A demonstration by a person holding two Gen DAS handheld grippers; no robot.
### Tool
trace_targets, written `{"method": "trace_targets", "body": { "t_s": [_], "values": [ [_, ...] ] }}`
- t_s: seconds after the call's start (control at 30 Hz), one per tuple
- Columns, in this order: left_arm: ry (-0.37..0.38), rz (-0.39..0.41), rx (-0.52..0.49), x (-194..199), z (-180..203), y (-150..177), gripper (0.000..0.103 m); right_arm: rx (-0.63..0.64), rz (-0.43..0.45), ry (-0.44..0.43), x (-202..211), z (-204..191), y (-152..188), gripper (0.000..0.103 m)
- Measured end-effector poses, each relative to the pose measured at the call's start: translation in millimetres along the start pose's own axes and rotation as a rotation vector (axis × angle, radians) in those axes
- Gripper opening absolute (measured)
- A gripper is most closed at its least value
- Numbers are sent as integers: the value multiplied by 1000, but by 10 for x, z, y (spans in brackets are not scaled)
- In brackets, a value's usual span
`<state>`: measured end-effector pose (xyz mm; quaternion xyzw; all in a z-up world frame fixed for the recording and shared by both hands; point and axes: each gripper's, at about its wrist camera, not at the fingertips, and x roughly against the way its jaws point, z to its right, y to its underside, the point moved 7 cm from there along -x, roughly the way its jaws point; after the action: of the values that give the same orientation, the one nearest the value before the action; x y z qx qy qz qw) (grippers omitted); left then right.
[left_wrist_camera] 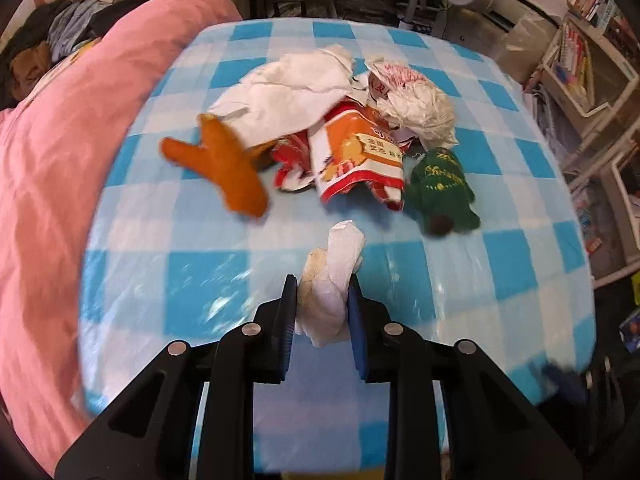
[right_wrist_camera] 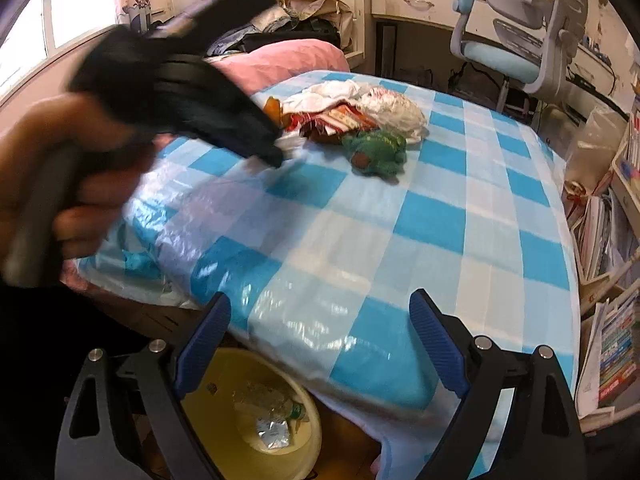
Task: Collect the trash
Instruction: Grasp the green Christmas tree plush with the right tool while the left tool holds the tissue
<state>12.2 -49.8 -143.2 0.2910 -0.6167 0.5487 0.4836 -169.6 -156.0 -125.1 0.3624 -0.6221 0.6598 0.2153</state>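
My left gripper [left_wrist_camera: 322, 286] is shut on a crumpled white tissue [left_wrist_camera: 332, 280] and holds it over the blue-checked tablecloth [left_wrist_camera: 440, 280]. Beyond it lies a trash pile: white crumpled paper [left_wrist_camera: 288, 92], an orange-and-red snack bag [left_wrist_camera: 356, 156] and a white plastic bag [left_wrist_camera: 420, 104]. An orange plush toy [left_wrist_camera: 224, 164] and a green plush toy [left_wrist_camera: 440, 184] lie beside the pile. My right gripper [right_wrist_camera: 320, 308] is open and empty above the table's near edge. Below it a yellow bin [right_wrist_camera: 224, 412] holds a plastic bottle and a foil wrapper. The left gripper's body [right_wrist_camera: 180, 92] shows blurred in the right wrist view.
A pink duvet [left_wrist_camera: 60, 160] lies left of the table. A blue-and-white desk chair [right_wrist_camera: 520, 40] stands behind it. Shelves of books [right_wrist_camera: 612, 320] line the right side.
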Motion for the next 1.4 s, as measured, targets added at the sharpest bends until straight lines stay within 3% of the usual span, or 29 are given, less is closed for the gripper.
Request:
{"method": "trace_targets", "body": {
  "t_s": [0.17,0.37,0.67,0.83,0.93,1.17,1.4],
  "values": [
    [60,117,83,320,-176,-131,23,6,17,12,-143,57,-248,87],
    [71,196,89,453,-90,-322,24,-16,28,33,-387,202,-534,87],
    [71,224,84,500,-72,-512,24,-46,-5,56,-833,428,-866,74],
    [68,224,83,490,-72,-582,24,-65,-17,52,-959,503,-970,73],
    [69,225,79,482,-67,-622,24,-84,-52,19,-1029,503,-978,62],
    [69,227,73,470,-56,-667,24,-89,-55,-10,-987,470,-946,49],
    [68,229,66,489,-27,-657,24,-67,-51,-45,-718,333,-790,48]
  ]
}}
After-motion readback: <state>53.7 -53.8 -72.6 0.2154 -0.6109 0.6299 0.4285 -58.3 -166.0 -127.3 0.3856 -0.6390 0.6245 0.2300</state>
